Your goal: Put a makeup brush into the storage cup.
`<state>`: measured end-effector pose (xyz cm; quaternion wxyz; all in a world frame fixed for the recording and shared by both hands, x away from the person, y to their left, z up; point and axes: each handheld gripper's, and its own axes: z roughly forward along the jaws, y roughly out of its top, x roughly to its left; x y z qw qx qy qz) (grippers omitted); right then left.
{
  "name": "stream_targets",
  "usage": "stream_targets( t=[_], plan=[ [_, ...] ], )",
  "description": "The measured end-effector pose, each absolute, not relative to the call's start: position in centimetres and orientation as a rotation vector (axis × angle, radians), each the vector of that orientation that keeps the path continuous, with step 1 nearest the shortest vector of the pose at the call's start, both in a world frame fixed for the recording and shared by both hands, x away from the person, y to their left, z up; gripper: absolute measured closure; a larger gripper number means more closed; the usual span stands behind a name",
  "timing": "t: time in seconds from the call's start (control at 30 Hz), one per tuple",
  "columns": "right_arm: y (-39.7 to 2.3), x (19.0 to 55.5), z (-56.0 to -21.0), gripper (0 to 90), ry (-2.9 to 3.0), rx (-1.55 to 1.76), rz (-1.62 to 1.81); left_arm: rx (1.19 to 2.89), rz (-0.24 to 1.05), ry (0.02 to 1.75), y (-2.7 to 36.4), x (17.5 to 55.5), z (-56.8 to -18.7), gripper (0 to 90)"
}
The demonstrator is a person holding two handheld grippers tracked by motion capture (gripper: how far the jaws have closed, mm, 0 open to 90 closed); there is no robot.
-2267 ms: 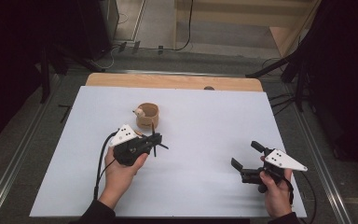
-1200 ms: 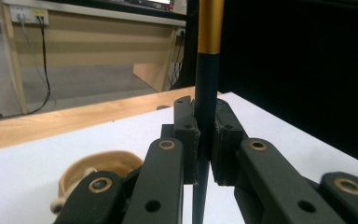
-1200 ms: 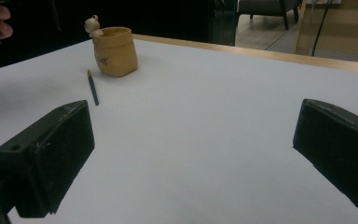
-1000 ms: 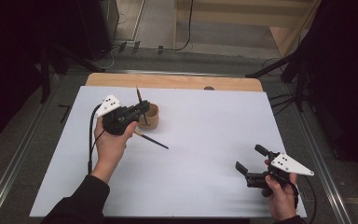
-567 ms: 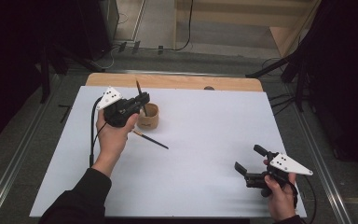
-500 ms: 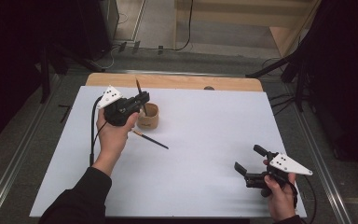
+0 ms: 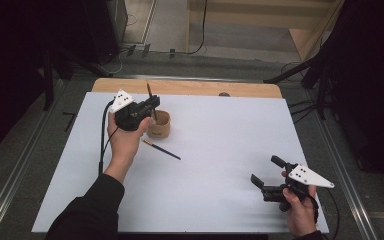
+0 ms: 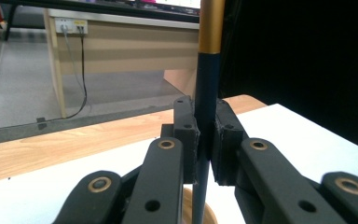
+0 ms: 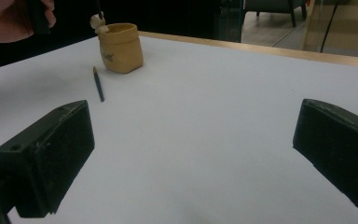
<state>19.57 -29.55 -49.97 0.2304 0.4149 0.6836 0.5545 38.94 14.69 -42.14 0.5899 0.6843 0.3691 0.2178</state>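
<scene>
Brush: the left gripper (image 7: 152, 104) clamps the upright paintbrush (image 8: 207, 93) mid-handle, just above the tan cup (image 7: 159, 124).
Feel: it looks light, stiff and thin, and likely to twist; keep your grip below the gold band.
Second brush: the other brush (image 7: 161, 149) lies on the white table (image 7: 220, 190) near the cup.
Right gripper (image 7: 264, 172): jaws apart, empty, well away.

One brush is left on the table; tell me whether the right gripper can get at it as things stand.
Probably yes. The right gripper is open and holds nothing, and bare white table lies between it and the loose brush. The left gripper is busy over the cup.
</scene>
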Motion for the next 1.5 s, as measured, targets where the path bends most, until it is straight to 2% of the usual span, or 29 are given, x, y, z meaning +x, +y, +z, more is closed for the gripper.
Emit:
stream_targets(
  t=[0.87, 1.03, 1.13, 1.43, 1.5],
  plan=[
    [-29.8, 19.5, -49.9, 0.0, 1.87, 1.146, 1.533, 1.703, 0.507, 0.93, 12.6, 39.1, -46.0, 83.0],
    [-29.7, 19.5, -50.0, 0.0, 1.874, 1.15, 1.532, 1.751, 0.491, 0.926, 12.5, 38.9, -46.1, 78.5],
    [-29.8, 19.5, -50.0, 0.0, 1.873, 1.15, 1.532, 1.743, 0.502, 0.918, 12.7, 38.5, -45.8, 67.7],
    [-29.8, 19.6, -50.0, 0.0, 1.872, 1.149, 1.53, 1.739, 0.469, 0.881, 13.4, 36.9, -44.1, 14.1],
    [-29.8, 19.6, -50.0, 0.0, 1.873, 1.15, 1.528, 1.736, 0.438, 0.853, 13.9, 36.5, -43.8, 8.8]
  ],
)
